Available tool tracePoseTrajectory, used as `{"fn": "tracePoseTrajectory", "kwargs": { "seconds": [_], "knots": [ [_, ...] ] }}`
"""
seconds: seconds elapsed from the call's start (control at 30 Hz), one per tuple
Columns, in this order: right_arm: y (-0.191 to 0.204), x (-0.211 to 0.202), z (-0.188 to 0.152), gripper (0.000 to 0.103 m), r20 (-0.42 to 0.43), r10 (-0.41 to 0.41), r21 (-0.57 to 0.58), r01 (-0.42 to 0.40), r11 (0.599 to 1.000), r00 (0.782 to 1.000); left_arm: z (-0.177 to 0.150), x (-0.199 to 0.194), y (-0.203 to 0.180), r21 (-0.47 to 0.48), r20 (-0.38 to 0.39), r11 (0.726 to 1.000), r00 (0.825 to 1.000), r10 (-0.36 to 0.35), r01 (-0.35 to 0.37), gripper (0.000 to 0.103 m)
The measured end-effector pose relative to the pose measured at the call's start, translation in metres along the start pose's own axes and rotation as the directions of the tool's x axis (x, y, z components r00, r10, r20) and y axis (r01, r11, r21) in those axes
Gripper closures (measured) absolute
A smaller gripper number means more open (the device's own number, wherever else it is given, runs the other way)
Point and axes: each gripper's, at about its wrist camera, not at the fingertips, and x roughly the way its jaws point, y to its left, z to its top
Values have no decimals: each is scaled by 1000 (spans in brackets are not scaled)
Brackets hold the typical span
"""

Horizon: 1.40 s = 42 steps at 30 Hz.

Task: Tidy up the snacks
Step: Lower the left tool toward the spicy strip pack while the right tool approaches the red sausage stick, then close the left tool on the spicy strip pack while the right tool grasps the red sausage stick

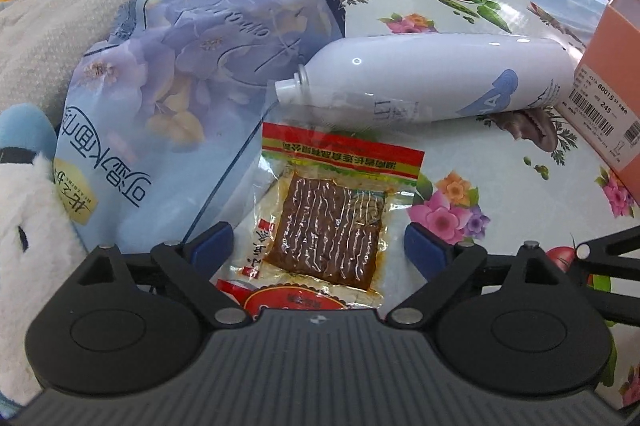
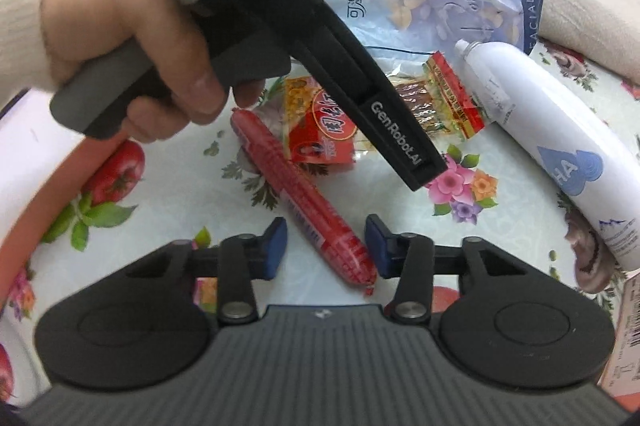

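A clear snack packet with a brown tofu slab and a red-yellow header [image 1: 332, 214] lies on the flowered tablecloth [image 1: 460, 37]. My left gripper [image 1: 318, 246] is open, its blue pads on either side of the packet's near end. A red round-label snack packet [image 1: 296, 300] peeks out just below it. In the right wrist view a red sausage stick [image 2: 304, 197] lies slanted on the cloth, and my right gripper [image 2: 326, 246] is open with its pads either side of the sausage's near end. The red packet [image 2: 320, 123] and tofu packet [image 2: 436, 97] lie beyond, partly hidden by the left gripper's body [image 2: 340, 65].
A white spray bottle [image 1: 432, 81] lies on its side behind the snacks. A blue facial tissue pack [image 1: 176, 73] leans at the left, next to a plush toy [image 1: 24, 209]. An orange box [image 1: 608, 81] stands at the right. A pink rim [image 2: 48, 193] shows at the left.
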Motion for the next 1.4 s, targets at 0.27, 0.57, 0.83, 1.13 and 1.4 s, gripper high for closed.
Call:
{"fn": "tracePoseTrajectory", "kwargs": {
  "seconds": [0.27,0.57,0.83,1.13,1.4],
  "knots": [
    [4,-3,1,72,-10,9,-19,-10,1000,1000,-2,-5,-4,-15,3,1000,1000,-4,4,21],
    [13,-14,-5,78,-45,-10,-57,8,998,999,-6,-17,-29,-23,-4,1000,1000,12,-12,44],
    [17,-41,-25,79,-57,-9,-39,7,999,998,-25,-34,-53,-68,-9,997,1000,30,-30,50],
    [30,-78,-62,79,-65,-58,-53,54,997,996,-63,-72,-72,-179,4,982,999,54,-52,69],
    [32,-106,-94,79,-55,-100,4,100,995,993,-112,-104,-97,-252,19,963,994,104,-96,69]
  ]
}}
